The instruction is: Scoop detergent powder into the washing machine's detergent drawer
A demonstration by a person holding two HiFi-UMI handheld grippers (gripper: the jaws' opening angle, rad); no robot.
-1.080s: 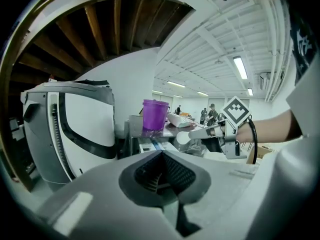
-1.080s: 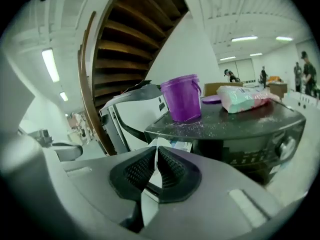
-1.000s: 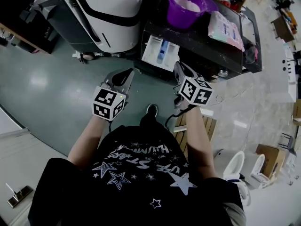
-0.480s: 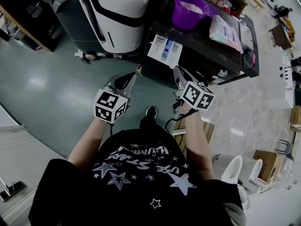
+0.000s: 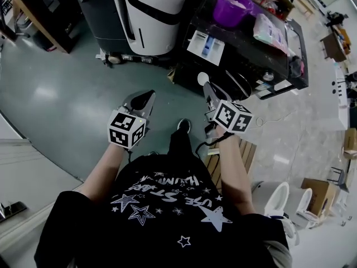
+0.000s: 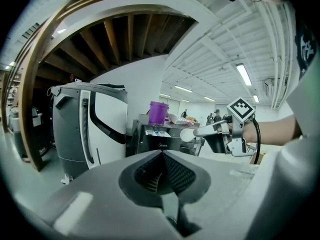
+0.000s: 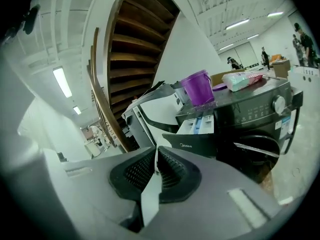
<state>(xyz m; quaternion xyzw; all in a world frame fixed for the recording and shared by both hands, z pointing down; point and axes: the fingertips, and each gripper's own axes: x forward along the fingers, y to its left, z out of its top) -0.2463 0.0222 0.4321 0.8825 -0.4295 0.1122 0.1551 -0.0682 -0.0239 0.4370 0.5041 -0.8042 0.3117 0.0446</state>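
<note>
- Holding the scoop (image 5: 202,78): your R gripper (image 5: 208,87) is clamped on its flat white handle, with the bowl sticking out fwd toward the washer (image 5: 254,60).
- L gripper (image 5: 142,98) is closed w/ nothing in it. It hangs near the R gripper, touching nothing.
- Powder (image 5: 239,2) sits in the purple tub (image 5: 226,17) on top of the washer, on the far side. The drawer (image 5: 206,43) is pulled out at the front, nearer you, white w/ a blue insert.
- Both are well apart from the scoop, so my read is approach step, nothing delivered yet. Can't tell if the bowl is empty.
- Handling: the scoop looks like thin, light plastic, prob stiff enough, but the handle is narrow and slick. You're gripping the tail end, so a loaded bowl may lever down or twist. Keep it level and go slow.
- Powder is loose & spills easily. Don't overfill, and carry it low to the drawer.
- Tub looks light and could slide when you dig in. Brace it w/ the L gripper if needed.
</note>
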